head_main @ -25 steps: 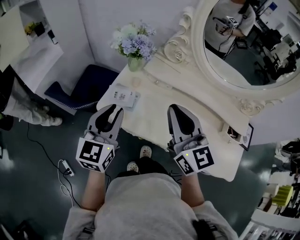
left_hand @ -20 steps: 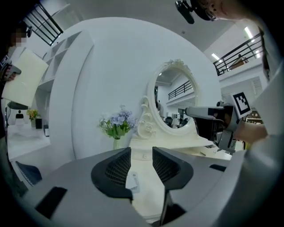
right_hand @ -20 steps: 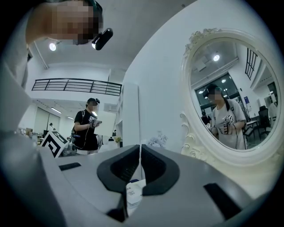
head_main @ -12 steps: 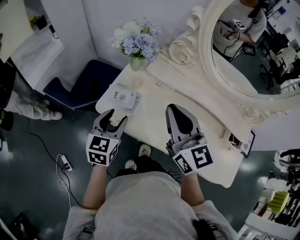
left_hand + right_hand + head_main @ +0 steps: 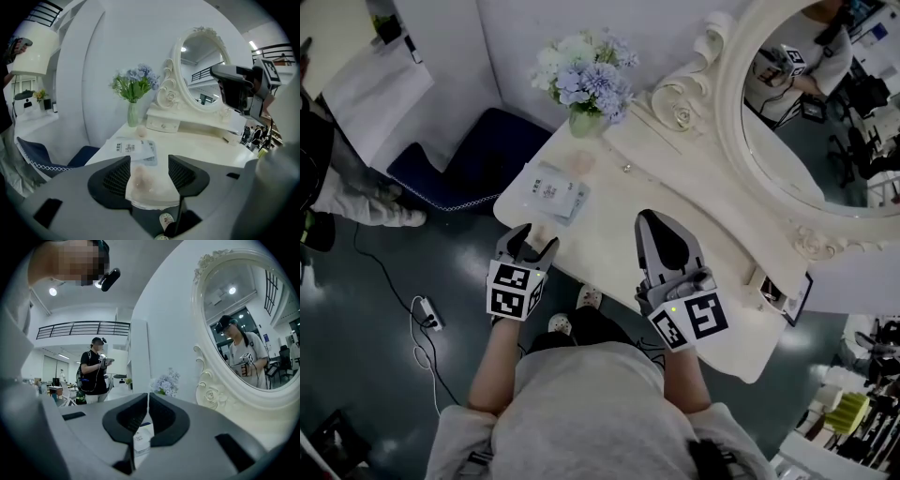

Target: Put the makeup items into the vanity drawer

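Note:
A white-and-blue makeup packet (image 5: 557, 191) (image 5: 134, 148) lies flat near the left corner of the white vanity table (image 5: 609, 239). Behind it sit a small pinkish round item (image 5: 581, 161) (image 5: 140, 130) and a tiny item (image 5: 626, 168). A small drawer with knobs (image 5: 163, 124) sits under the mirror base. My left gripper (image 5: 534, 240) (image 5: 149, 160) hangs at the table's front-left corner. Its jaws have just been opening and stand wide, nothing gripped, the corner showing between them. My right gripper (image 5: 651, 220) (image 5: 148, 397) hovers over the table's middle, shut and empty.
A vase of blue and white flowers (image 5: 586, 84) stands at the back left, beside the oval mirror (image 5: 806, 112) in its carved frame. A dark blue seat (image 5: 469, 159) is left of the table. A power strip and cable (image 5: 427, 317) lie on the floor. A person (image 5: 96, 371) stands off to the side.
My left gripper has come down and back from over the table to its front-left corner, and its jaws have opened wide. The right gripper has shifted only slightly.

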The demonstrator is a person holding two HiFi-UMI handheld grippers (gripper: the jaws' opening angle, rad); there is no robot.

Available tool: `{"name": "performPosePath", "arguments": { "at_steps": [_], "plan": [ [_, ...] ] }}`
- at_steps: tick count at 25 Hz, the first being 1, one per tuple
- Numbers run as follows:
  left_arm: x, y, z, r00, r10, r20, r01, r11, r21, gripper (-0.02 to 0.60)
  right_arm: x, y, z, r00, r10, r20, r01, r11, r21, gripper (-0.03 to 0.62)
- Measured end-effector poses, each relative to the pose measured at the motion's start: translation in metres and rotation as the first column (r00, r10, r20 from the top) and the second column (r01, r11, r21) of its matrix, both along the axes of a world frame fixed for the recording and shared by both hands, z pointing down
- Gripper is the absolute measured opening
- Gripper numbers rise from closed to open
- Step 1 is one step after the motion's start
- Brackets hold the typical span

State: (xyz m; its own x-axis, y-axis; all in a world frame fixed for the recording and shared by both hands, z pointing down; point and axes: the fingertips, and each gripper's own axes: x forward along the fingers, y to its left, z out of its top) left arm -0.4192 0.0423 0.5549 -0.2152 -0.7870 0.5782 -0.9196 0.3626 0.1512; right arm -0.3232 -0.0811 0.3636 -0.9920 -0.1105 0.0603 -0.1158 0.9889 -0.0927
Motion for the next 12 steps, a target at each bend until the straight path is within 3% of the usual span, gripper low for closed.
{"name": "performPosePath", "arguments": {
  "at_steps": [12],
  "plan": [
    [0.000,-0.002,0.046,0.999,-0.015,-0.044,0.010,0.994,-0.112,0.250,-0.001,-0.010,0.010,0.999,0.007,-0.033,-0.007,1.000,-0.006,0.025]
  ]
}}
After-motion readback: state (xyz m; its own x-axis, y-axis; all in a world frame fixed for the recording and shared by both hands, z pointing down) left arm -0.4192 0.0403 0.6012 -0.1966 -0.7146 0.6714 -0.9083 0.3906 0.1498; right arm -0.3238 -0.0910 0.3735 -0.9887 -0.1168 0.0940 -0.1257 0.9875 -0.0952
